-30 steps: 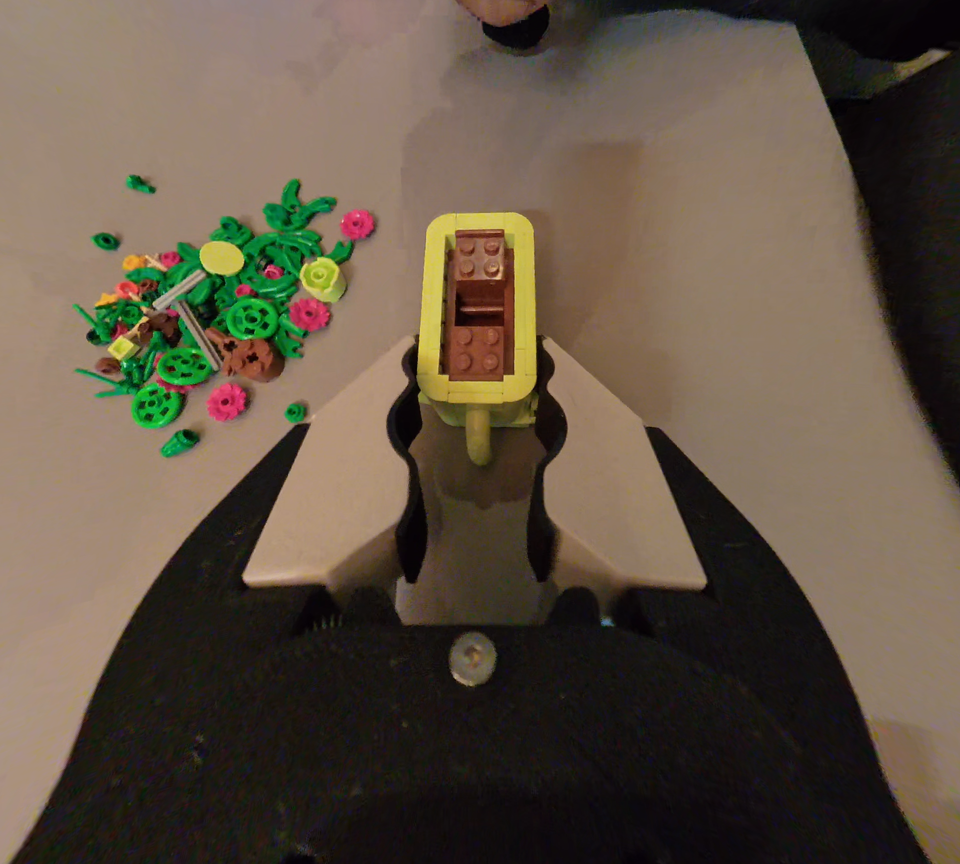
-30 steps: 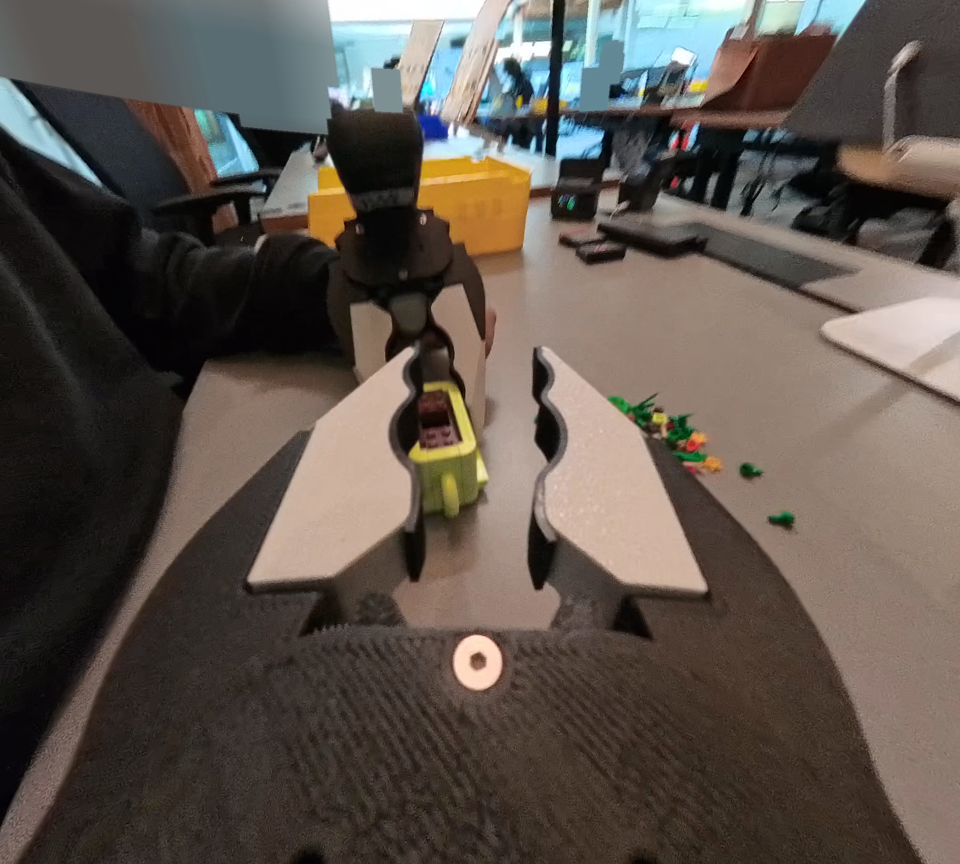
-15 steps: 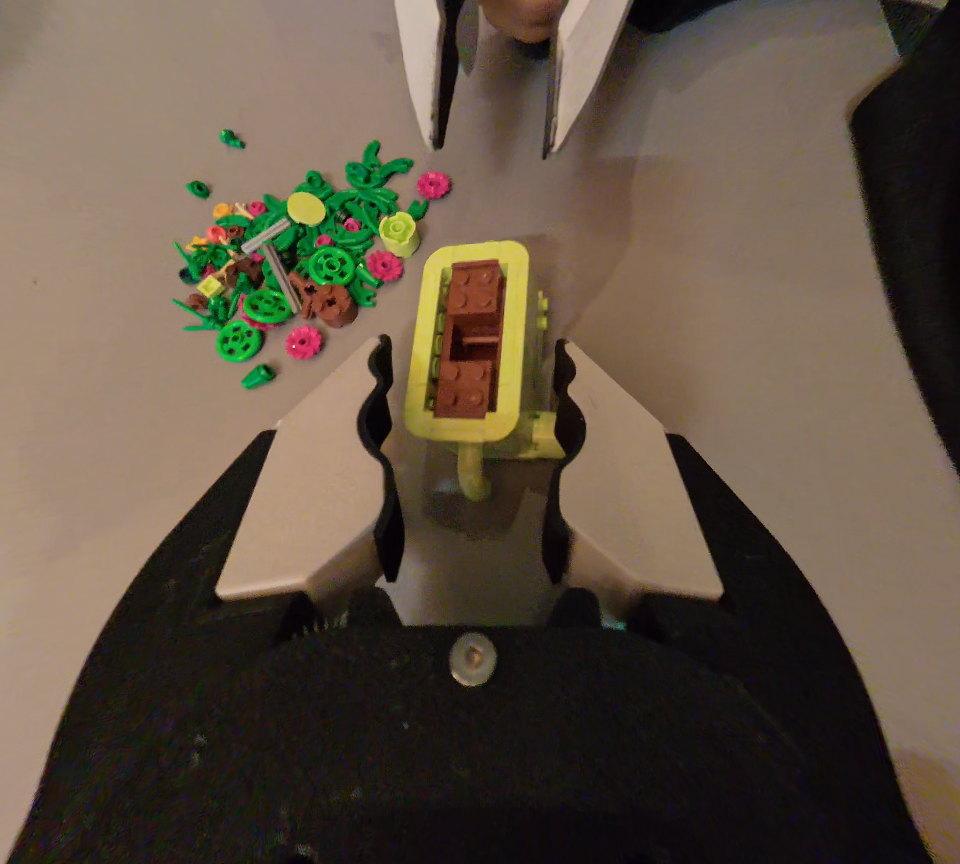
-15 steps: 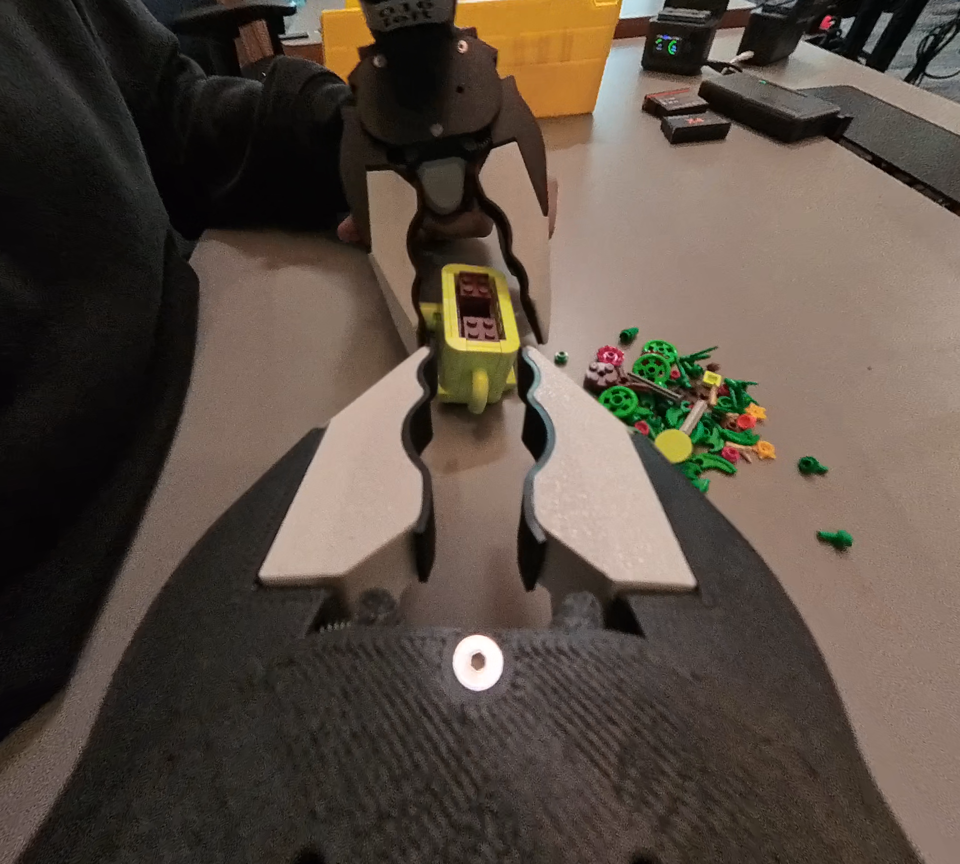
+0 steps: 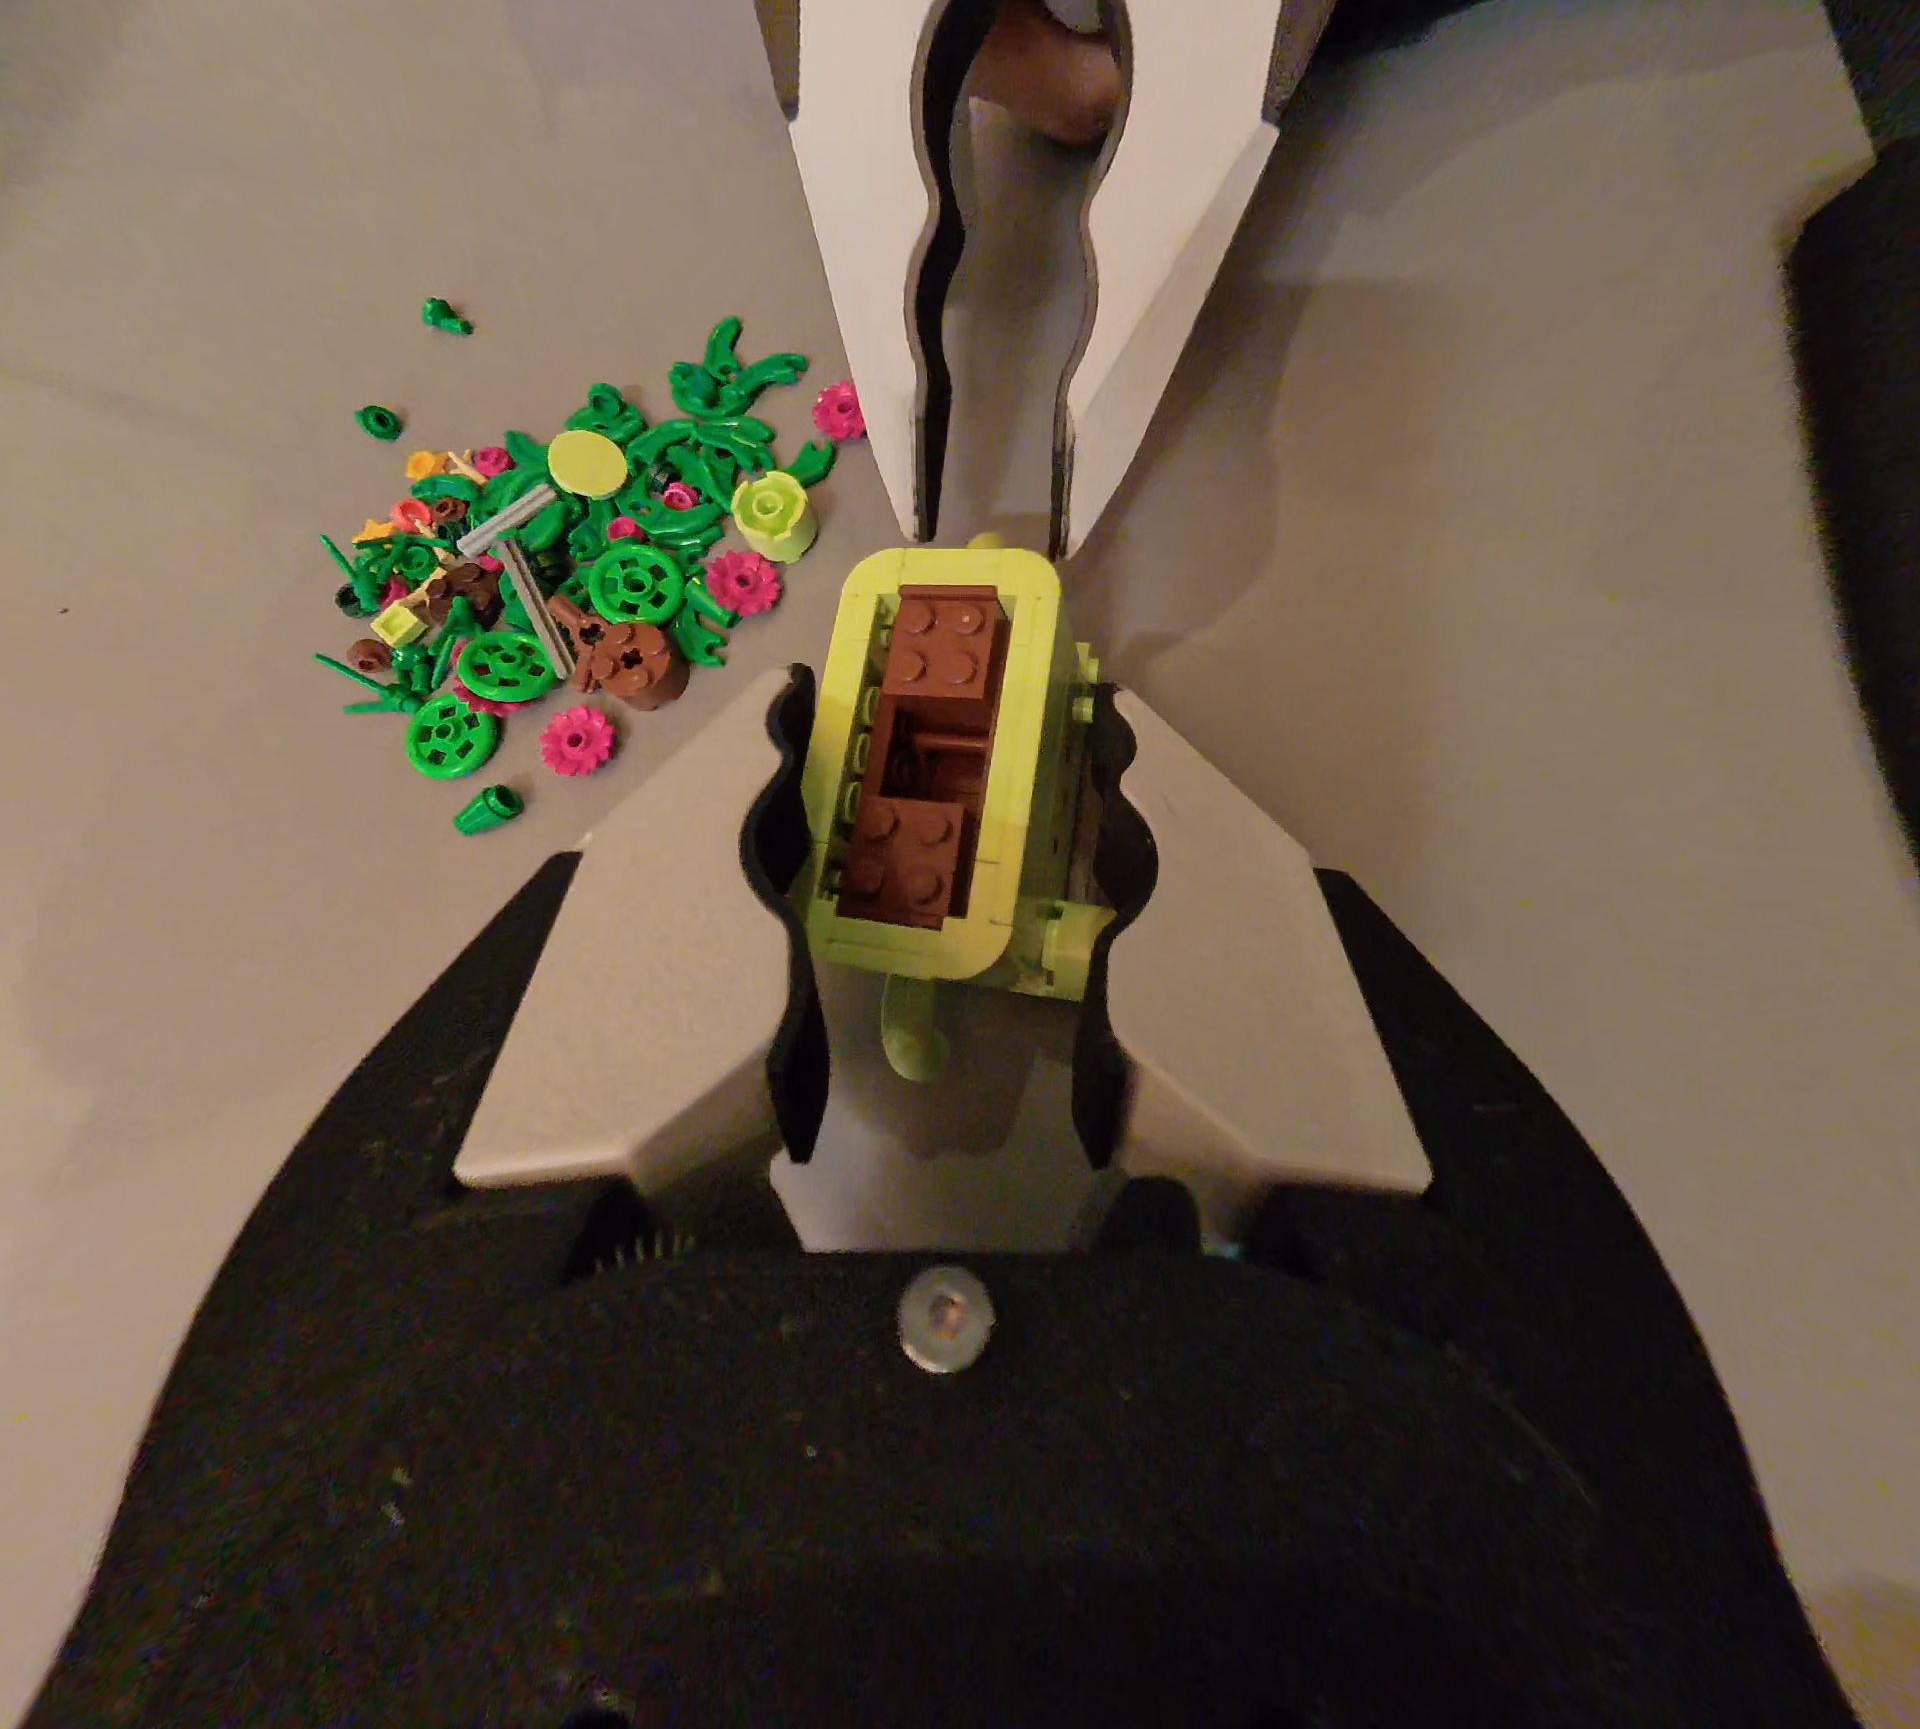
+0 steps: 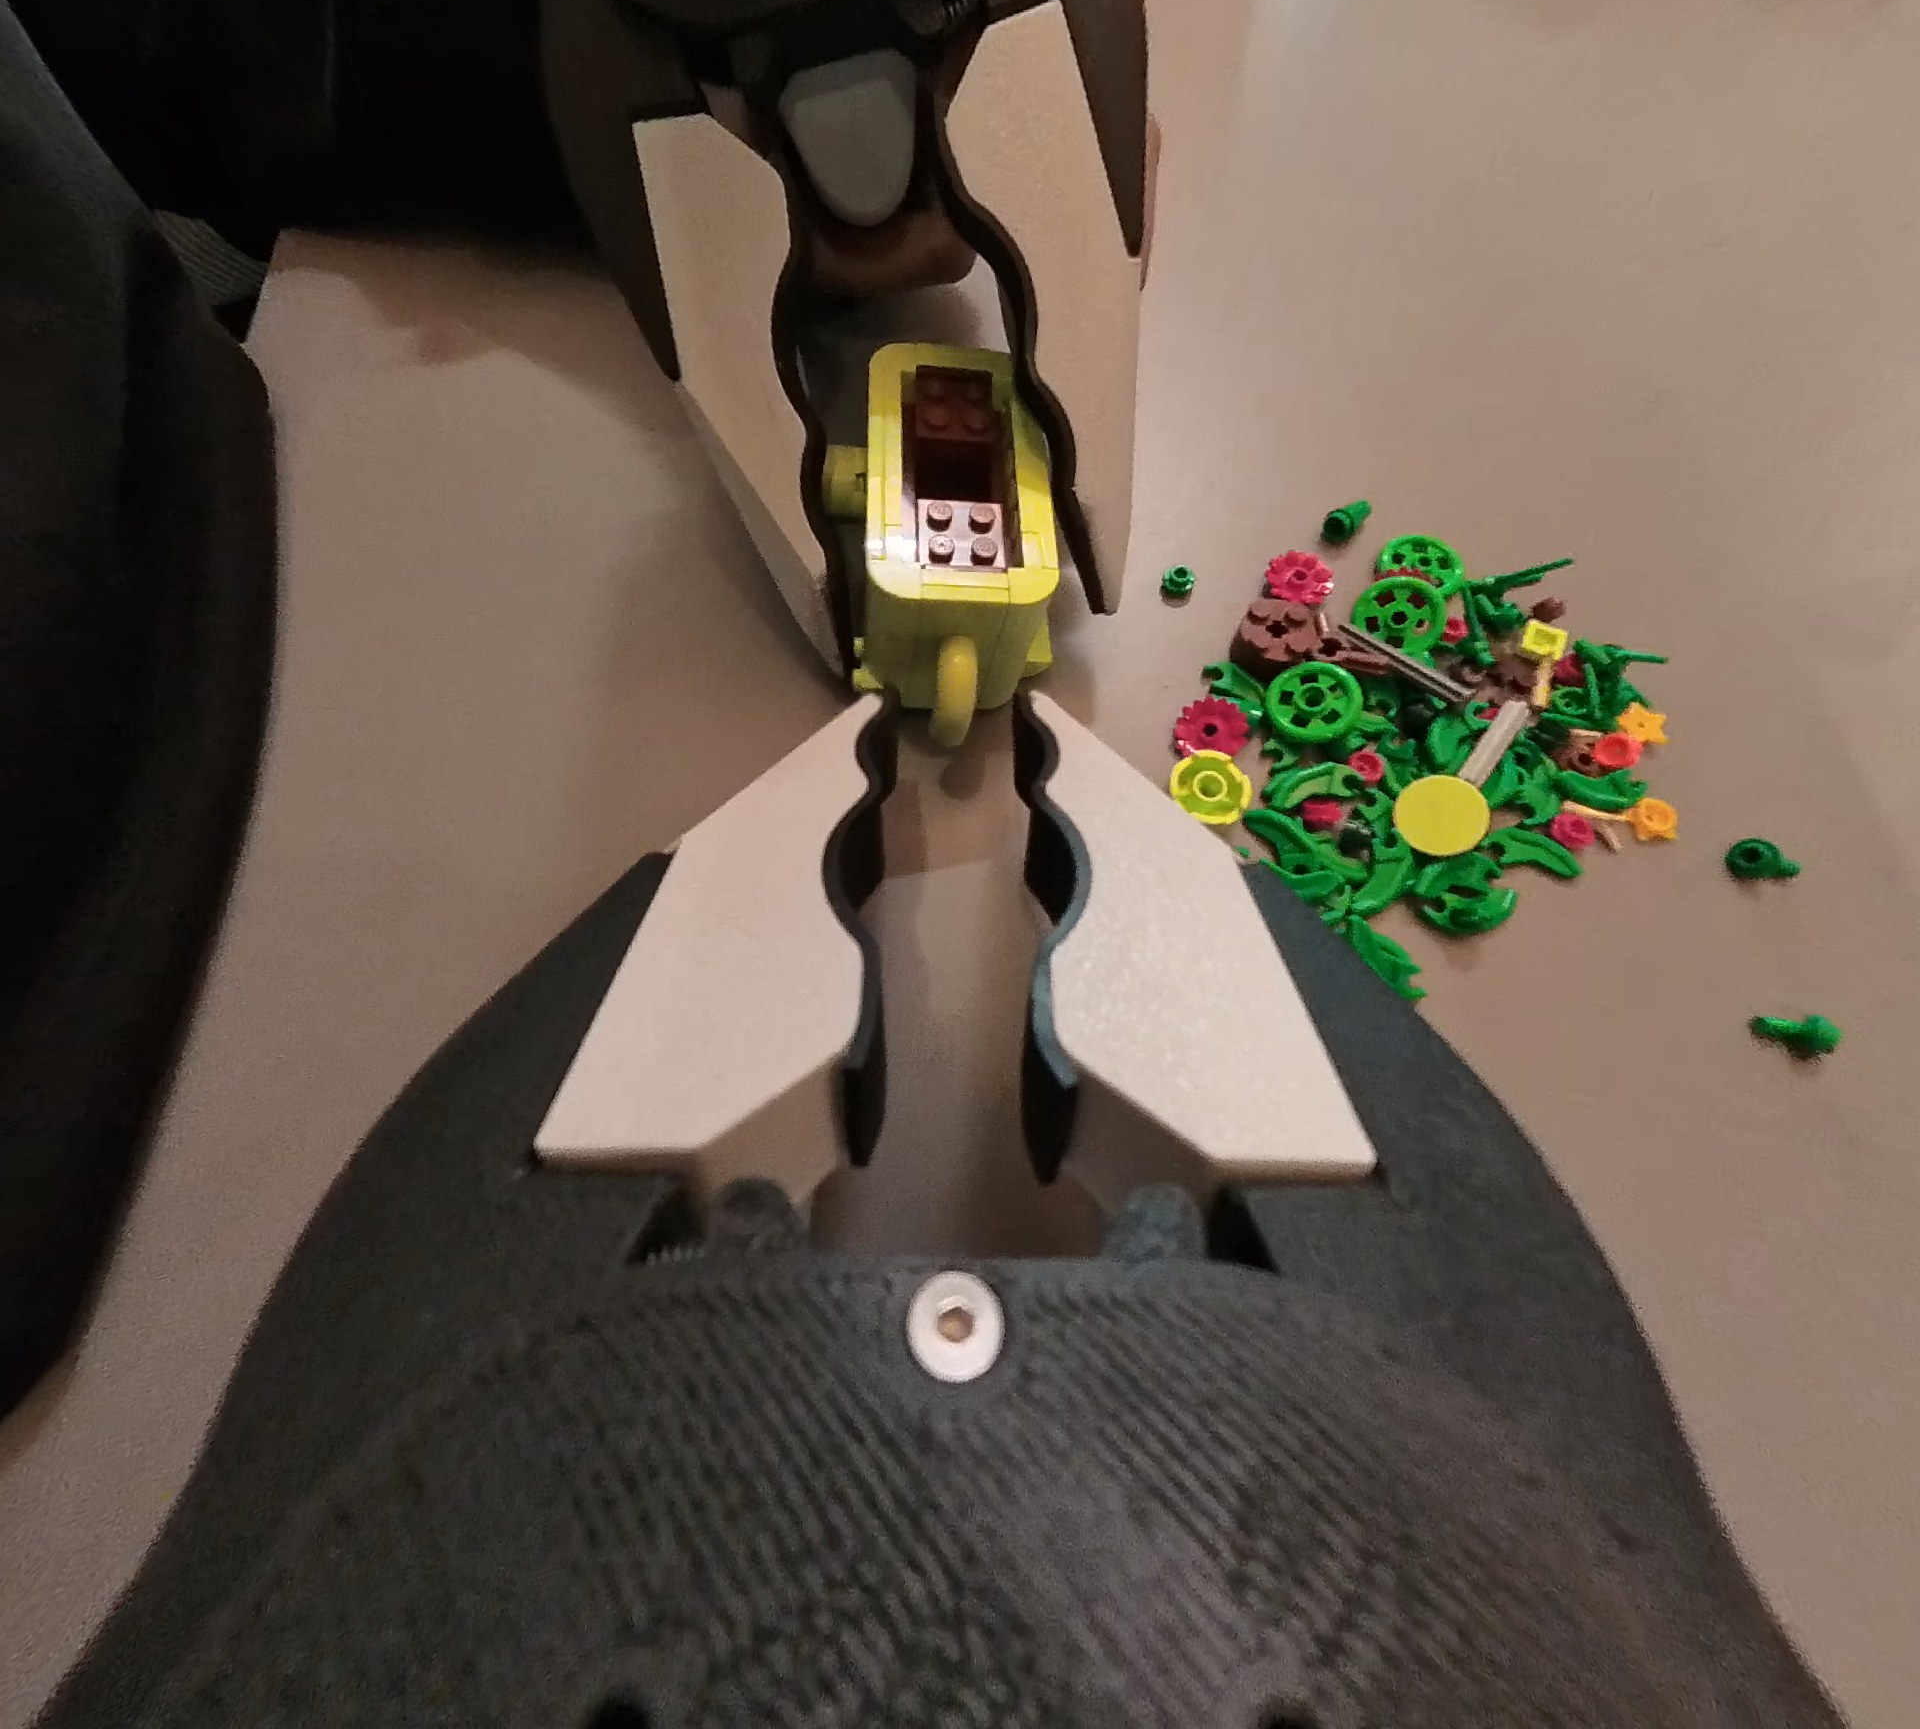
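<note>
While clenched on lime brick planter (image 5: 1013, 806), left tongs (image 5: 951, 692) (right tongs (image 6: 951, 713) parted, facing), loose-piece heap (image 5: 582, 578) beside.

Grey table (image 5: 1455, 536): lime brick planter (image 5: 935, 765), heap of small bricks (image 5: 582, 567) beside it

The left gripper (image 5: 951, 692) clamps its 2 fingers on the long sides of the box (image 5: 1023, 744). The right gripper (image 6: 953, 718) faces it from the box's handle end, its 2 fingers narrowly apart, empty.
</note>
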Demonstrator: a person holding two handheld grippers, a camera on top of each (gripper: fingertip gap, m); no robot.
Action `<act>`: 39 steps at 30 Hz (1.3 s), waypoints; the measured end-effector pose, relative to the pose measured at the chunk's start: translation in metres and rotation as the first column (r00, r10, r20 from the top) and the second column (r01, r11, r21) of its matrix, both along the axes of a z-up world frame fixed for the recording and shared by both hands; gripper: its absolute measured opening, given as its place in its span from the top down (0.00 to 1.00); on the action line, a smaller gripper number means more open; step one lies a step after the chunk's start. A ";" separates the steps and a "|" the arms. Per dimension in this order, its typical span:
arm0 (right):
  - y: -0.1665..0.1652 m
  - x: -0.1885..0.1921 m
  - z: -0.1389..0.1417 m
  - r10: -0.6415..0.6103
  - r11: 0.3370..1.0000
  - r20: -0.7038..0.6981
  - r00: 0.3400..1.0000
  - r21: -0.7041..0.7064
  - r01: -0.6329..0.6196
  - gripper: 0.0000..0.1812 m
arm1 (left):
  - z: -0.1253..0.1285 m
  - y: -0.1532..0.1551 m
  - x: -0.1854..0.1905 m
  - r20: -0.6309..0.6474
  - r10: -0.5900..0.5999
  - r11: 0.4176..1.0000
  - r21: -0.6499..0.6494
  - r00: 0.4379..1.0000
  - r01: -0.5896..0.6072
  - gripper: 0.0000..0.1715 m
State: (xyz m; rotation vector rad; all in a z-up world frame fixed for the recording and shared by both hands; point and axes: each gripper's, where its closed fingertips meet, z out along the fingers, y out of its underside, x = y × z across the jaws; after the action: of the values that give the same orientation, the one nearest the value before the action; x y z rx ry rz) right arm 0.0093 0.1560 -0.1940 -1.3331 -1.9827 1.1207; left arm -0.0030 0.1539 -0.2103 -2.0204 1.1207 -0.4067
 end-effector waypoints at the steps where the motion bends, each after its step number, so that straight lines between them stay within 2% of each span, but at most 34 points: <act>1: 0.000 -0.001 -0.001 -0.002 1.000 0.009 1.000 -0.011 0.002 0.89 | 0.000 0.000 0.000 0.007 0.001 1.000 -0.009 1.000 -0.001 0.71; 7: -0.003 -0.008 0.004 0.019 0.998 0.001 1.000 -0.063 -0.019 0.93 | 0.002 -0.003 -0.002 0.061 0.021 0.998 -0.060 0.998 -0.018 0.70; 13: -0.003 -0.008 0.004 0.023 0.997 0.003 1.000 -0.069 -0.023 0.94 | 0.027 -0.014 0.000 0.318 -0.021 0.987 -0.147 0.948 0.071 0.52; 15: -0.004 -0.008 0.003 0.024 0.998 0.005 1.000 -0.064 -0.024 0.94 | 0.027 -0.013 0.001 0.329 -0.016 0.983 -0.167 0.944 0.075 0.55; 21: -0.005 -0.008 0.002 0.023 0.999 -0.002 1.000 -0.027 -0.023 0.94 | 0.015 -0.012 0.003 0.245 -0.006 0.982 -0.181 0.969 0.052 0.78; 30: -0.009 -0.006 -0.002 0.028 0.998 -0.007 1.000 0.053 -0.027 0.96 | 0.013 -0.014 0.004 0.196 -0.052 0.989 -0.128 0.979 0.078 0.77; 37: -0.004 0.005 -0.002 -0.003 0.983 0.099 0.995 -0.181 0.021 0.97 | 0.013 -0.015 -0.004 0.192 -0.047 0.989 -0.130 0.980 0.073 0.77; 39: 0.003 0.009 0.004 -0.027 0.974 0.072 0.997 -0.223 0.043 0.97 | 0.014 -0.015 -0.015 0.223 -0.023 0.985 -0.161 0.974 0.061 0.77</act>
State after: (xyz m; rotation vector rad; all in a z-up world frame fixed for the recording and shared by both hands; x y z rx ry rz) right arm 0.0180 0.1590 -0.1899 -1.5329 -1.9165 1.3310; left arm -0.0176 0.1393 -0.1963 -2.0380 1.0207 -0.7507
